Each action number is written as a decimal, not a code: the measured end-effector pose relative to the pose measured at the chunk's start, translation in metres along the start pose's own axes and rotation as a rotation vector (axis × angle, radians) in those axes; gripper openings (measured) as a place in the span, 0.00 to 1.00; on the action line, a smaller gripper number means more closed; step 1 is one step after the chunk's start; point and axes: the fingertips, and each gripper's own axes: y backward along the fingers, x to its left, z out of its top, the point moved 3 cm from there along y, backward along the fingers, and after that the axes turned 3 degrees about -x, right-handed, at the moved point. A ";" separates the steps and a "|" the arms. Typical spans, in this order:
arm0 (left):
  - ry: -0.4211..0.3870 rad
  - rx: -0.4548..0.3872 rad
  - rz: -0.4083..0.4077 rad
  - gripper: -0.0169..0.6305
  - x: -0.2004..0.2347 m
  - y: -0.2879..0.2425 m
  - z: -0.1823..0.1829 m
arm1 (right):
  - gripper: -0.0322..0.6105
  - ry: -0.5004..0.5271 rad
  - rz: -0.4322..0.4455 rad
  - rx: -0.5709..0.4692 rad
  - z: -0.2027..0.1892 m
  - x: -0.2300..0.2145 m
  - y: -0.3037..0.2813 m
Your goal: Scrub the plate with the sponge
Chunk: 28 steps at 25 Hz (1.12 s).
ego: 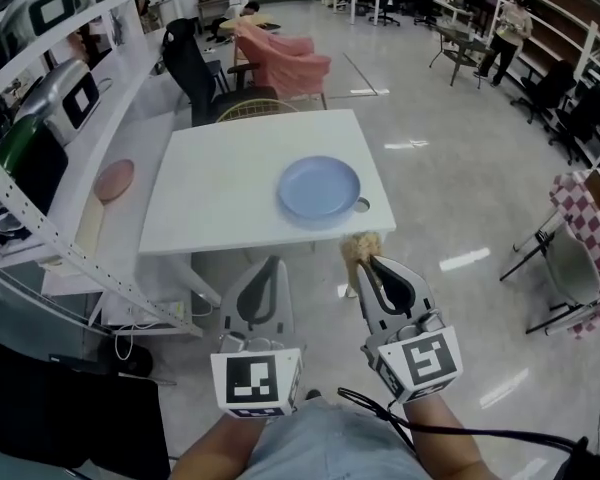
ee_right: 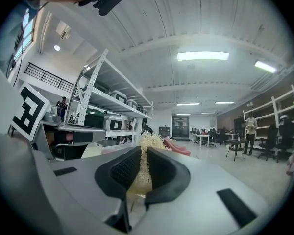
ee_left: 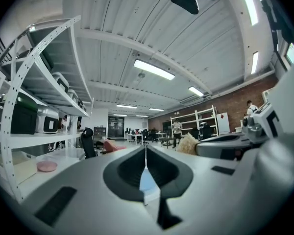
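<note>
A round blue plate (ego: 320, 188) lies on the right part of the white table (ego: 220, 188), near its front edge. My right gripper (ego: 365, 264) hangs in front of the table, below that edge, shut on a tan fibrous sponge (ego: 363, 245). In the right gripper view the sponge (ee_right: 145, 161) fills the gap between the jaws and sticks out past them. My left gripper (ego: 270, 268) hangs beside it on the left, shut and holding nothing. In the left gripper view a sliver of the plate (ee_left: 147, 181) shows under the closed jaws, and the sponge (ee_left: 188, 143) shows to the right.
Metal shelving (ego: 40, 168) with appliances runs along the left, with a pink dish (ego: 113, 179) on its lower board. A black chair (ego: 195, 68) and a pink-draped chair (ego: 285, 63) stand behind the table. A checkered chair (ego: 588, 223) is at right. A person (ego: 505, 33) stands far back.
</note>
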 end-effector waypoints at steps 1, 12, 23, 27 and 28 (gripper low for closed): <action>0.003 0.000 -0.001 0.05 0.003 -0.006 -0.002 | 0.12 -0.001 -0.003 0.001 -0.001 -0.002 -0.006; 0.024 0.101 -0.045 0.05 0.014 -0.063 -0.045 | 0.12 -0.055 -0.053 0.068 -0.034 -0.034 -0.045; 0.003 0.178 -0.010 0.05 0.023 -0.145 -0.070 | 0.12 -0.123 -0.009 0.095 -0.063 -0.091 -0.118; -0.008 0.210 0.009 0.05 0.022 -0.185 -0.071 | 0.12 -0.158 -0.006 0.115 -0.069 -0.124 -0.149; -0.010 0.214 0.016 0.05 0.023 -0.195 -0.070 | 0.12 -0.163 -0.004 0.117 -0.068 -0.133 -0.156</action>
